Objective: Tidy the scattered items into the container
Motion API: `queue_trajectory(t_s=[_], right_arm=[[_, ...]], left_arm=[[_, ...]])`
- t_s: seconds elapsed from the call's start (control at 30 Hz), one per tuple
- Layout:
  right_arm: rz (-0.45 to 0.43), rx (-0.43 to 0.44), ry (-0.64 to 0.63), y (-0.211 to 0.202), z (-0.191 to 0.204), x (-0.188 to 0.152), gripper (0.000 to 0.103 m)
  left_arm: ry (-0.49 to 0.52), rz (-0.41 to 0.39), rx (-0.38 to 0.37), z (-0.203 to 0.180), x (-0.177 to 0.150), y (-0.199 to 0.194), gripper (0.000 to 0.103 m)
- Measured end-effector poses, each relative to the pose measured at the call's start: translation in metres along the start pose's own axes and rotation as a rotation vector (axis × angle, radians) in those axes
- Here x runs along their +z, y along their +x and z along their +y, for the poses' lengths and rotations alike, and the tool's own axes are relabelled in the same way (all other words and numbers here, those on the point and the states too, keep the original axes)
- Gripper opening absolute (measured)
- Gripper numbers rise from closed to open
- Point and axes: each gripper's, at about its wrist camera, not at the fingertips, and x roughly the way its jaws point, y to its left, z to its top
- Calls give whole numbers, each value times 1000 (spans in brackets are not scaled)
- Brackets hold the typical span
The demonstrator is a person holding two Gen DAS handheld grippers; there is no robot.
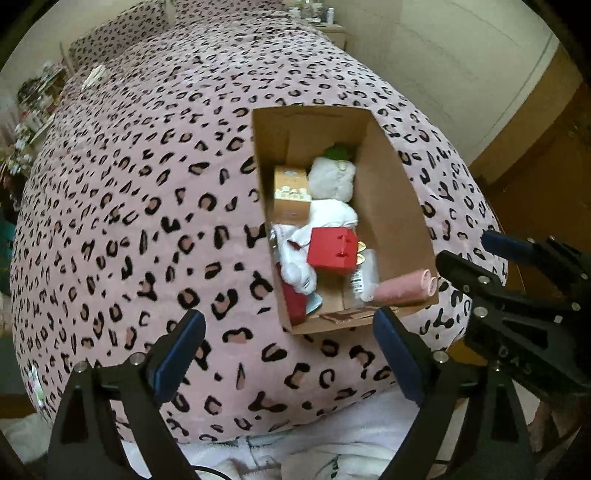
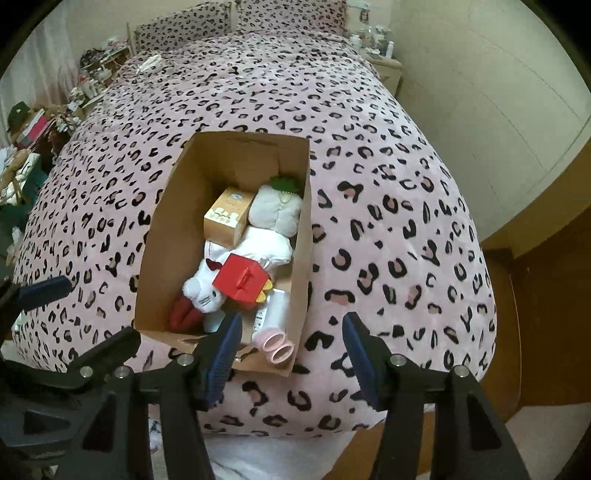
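Note:
An open cardboard box (image 1: pixel 395 206) (image 2: pixel 162 236) sits on the leopard-print bed. Inside lie a red toy box (image 1: pixel 328 251) (image 2: pixel 242 280), white plush toys (image 1: pixel 332 181) (image 2: pixel 203 295), a small tan carton (image 1: pixel 290 194) (image 2: pixel 227 216), pink rollers (image 1: pixel 406 290) (image 2: pixel 277 345) and a clear bottle (image 2: pixel 275 312). My left gripper (image 1: pixel 291 354) is open and empty, just in front of the box's near edge. My right gripper (image 2: pixel 291 354) is open and empty, at the box's near right corner. It also shows in the left wrist view (image 1: pixel 463 253), to the right of the box.
The pink leopard-print bedspread (image 1: pixel 147 206) (image 2: pixel 388 221) covers the whole bed, with pillows (image 2: pixel 236 22) at the far end. Cluttered shelves (image 2: pixel 44 122) stand to the left. A cream wall (image 2: pixel 480 92) and a wooden floor (image 2: pixel 535 295) lie to the right.

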Motion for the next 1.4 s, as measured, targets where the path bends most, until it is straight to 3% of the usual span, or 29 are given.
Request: queue_trajectory(t_s=[0.3, 0.43, 0.77, 1.4], right_arm=[[-48, -66, 76, -21, 6, -14, 58], [-67, -58, 117, -29, 7, -20, 58], [-41, -58, 139, -23, 9, -26, 58], [-53, -31, 160, -25, 1, -21, 58]], left_arm=[[-24, 2, 25, 3, -16, -10, 94], [-23, -4, 1, 2, -20, -13, 94], [-5, 0, 30, 0, -26, -8, 95], [56, -40, 35, -21, -12, -12, 95]])
